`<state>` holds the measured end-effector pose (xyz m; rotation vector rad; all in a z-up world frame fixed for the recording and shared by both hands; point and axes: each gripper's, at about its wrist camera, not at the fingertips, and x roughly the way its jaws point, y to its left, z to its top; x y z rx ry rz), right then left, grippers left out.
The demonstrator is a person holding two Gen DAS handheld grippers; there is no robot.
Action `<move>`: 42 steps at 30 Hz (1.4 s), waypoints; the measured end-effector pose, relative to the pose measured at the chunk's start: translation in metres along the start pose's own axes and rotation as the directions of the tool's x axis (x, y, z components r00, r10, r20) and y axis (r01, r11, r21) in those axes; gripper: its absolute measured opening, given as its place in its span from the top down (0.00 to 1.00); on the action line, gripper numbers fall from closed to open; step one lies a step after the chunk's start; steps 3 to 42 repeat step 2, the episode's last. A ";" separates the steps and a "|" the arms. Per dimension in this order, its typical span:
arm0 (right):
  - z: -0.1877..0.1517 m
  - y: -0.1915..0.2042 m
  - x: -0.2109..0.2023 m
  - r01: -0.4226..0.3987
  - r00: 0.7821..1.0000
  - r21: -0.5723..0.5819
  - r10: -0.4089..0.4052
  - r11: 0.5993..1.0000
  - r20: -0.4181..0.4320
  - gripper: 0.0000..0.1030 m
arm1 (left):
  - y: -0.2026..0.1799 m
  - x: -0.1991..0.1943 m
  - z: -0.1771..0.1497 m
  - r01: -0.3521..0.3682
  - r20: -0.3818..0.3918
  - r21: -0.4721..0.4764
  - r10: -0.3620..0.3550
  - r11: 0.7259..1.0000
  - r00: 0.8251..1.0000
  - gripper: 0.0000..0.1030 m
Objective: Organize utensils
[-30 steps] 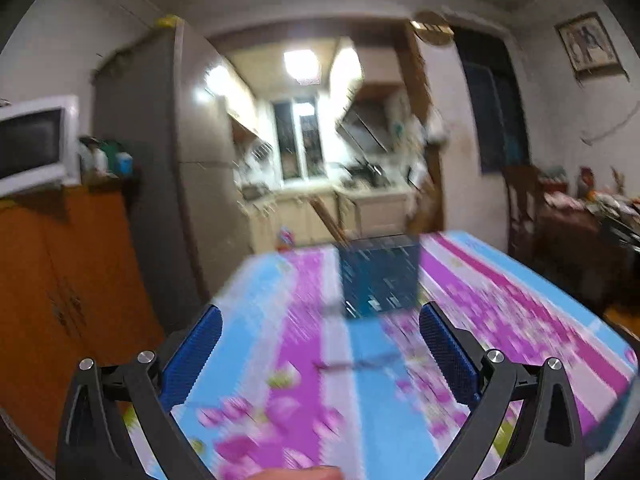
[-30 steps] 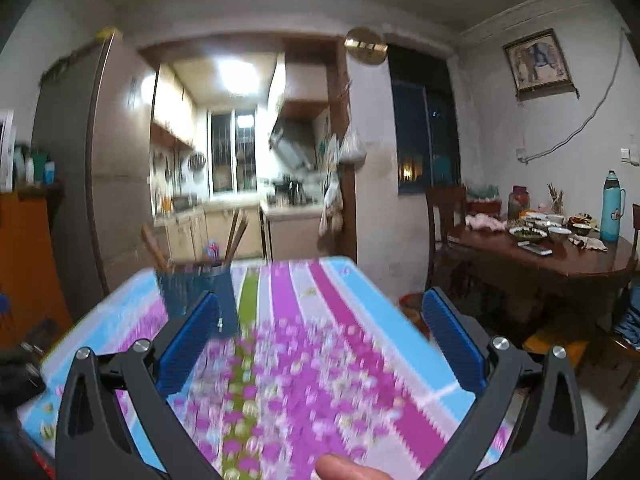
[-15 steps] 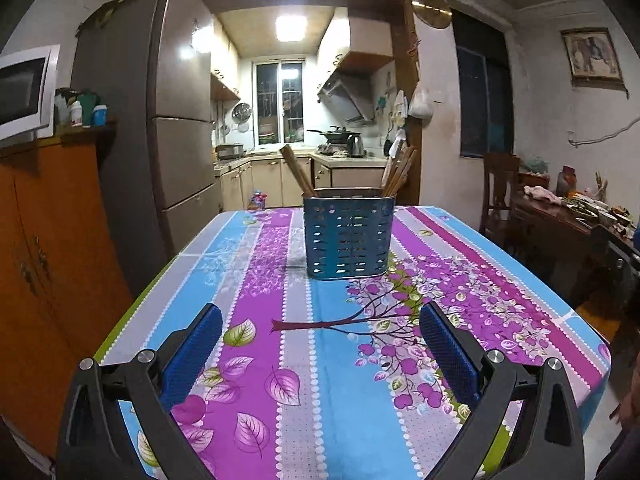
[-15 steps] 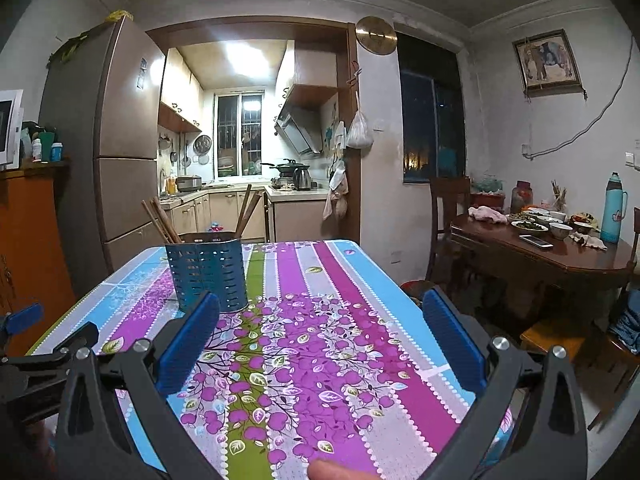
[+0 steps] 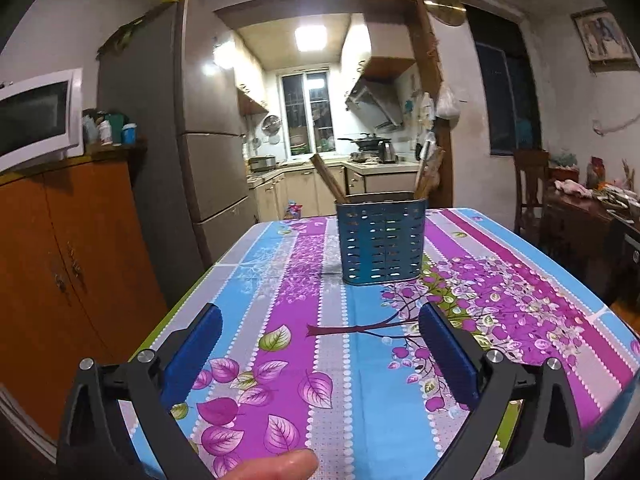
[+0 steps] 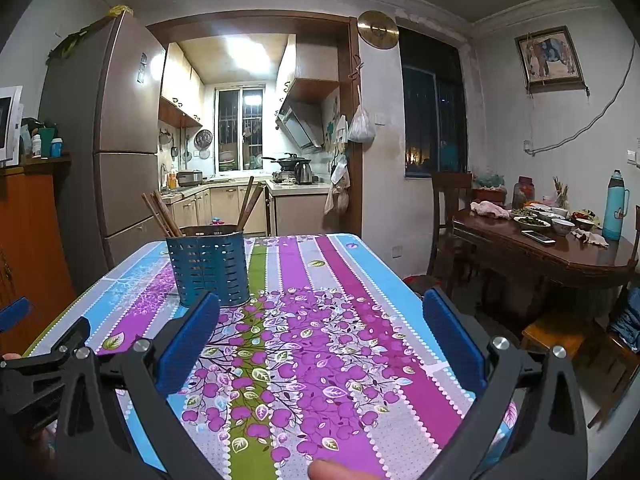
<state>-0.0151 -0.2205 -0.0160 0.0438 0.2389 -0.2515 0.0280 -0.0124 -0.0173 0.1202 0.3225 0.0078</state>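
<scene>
- One blue slotted utensil holder [image 5: 380,240], frame centre, upright on the floral tablecloth [image 5: 280,340]; wooden chopsticks [image 6: 162,214] lean out both ends.
- Left gripper [image 5: 320,320] and right gripper [image 6: 320,308]: fingers spread wide, grasping nothing.

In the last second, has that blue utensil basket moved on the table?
No. The blue basket sits at the same spot on the tablecloth's printed tree; only the cameras shifted.

Both views, blurred by motion a second ago, are now sharp. The perforated blue metal utensil holder [image 5: 380,238] sits slightly larger in the left wrist view than half a second earlier.
</scene>
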 end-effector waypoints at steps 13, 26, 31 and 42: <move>0.000 0.000 0.001 0.000 1.000 -0.002 0.000 1.000 -0.005 0.05 | 0.001 0.001 0.000 -0.005 -0.012 -0.016 0.004 1.000 1.000 0.05; 0.000 0.000 0.001 0.000 1.000 -0.002 0.000 1.000 -0.005 0.05 | 0.001 0.001 0.000 -0.005 -0.012 -0.016 0.004 1.000 1.000 0.05; 0.000 0.000 0.001 0.000 1.000 -0.002 0.000 1.000 -0.005 0.05 | 0.001 0.001 0.000 -0.005 -0.012 -0.016 0.004 1.000 1.000 0.05; 0.000 0.000 0.001 0.000 1.000 -0.002 0.000 1.000 -0.005 0.05 | 0.001 0.001 0.000 -0.005 -0.012 -0.016 0.004 1.000 1.000 0.05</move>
